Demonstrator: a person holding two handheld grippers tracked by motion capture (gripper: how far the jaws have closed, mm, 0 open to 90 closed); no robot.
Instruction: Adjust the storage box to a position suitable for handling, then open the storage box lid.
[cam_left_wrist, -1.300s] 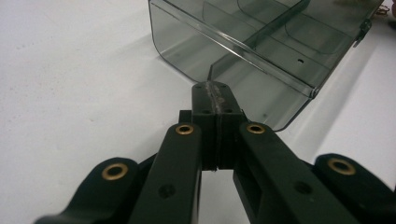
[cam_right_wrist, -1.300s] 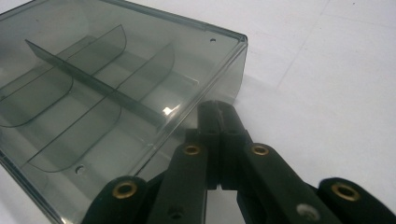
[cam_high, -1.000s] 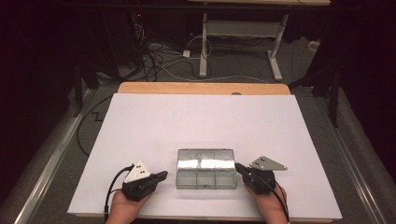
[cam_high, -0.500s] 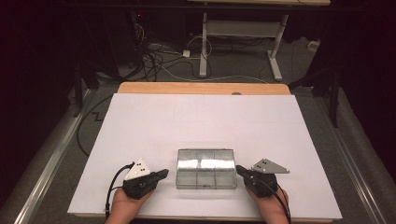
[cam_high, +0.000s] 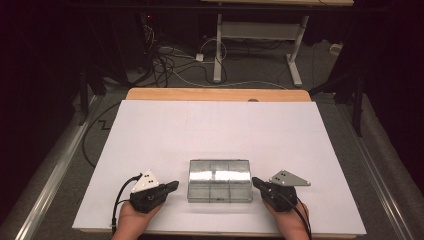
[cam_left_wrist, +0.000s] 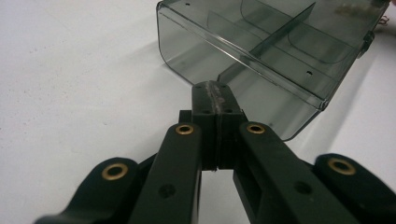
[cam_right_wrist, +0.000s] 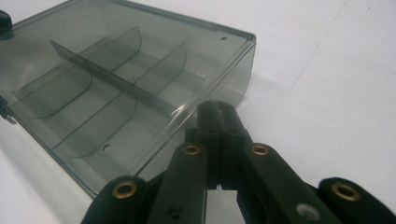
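- Two handheld grippers flank a clear plastic compartment box (cam_high: 220, 180) on the near part of a white table surface (cam_high: 215, 130).
- Left gripper (cam_high: 173, 186): lies at the box's left side, jaws pointing toward the box's left wall. The jaws are fully closed, pad against pad, with nothing between them.
- In the left gripper view, the closed tips (cam_left_wrist: 216, 93) sit just short of the box (cam_left_wrist: 261, 51); whether they touch its wall cannot be told.
- Right gripper (cam_high: 255, 182): lies at the box's right side, jaws pointing toward the box's right wall. Its jaws are likewise pressed together and hold nothing.
- In the right gripper view, the closed tips (cam_right_wrist: 215, 112) stand right at the near edge of the box (cam_right_wrist: 116, 93), close under its corner; contact cannot be confirmed.
- Box: smoke-tinted, transparent, rectangular, resting flat on the table between the two grippers. Internal dividers split it into several compartments; one long partition runs lengthwise and shorter curved partitions cross it. The compartments look empty.
- Hands: one hand holds each gripper from the near table edge; a black cable (cam_high: 119, 200) trails from the left gripper.
- Beyond the white surface, a wooden table edge (cam_high: 215, 94) is visible.
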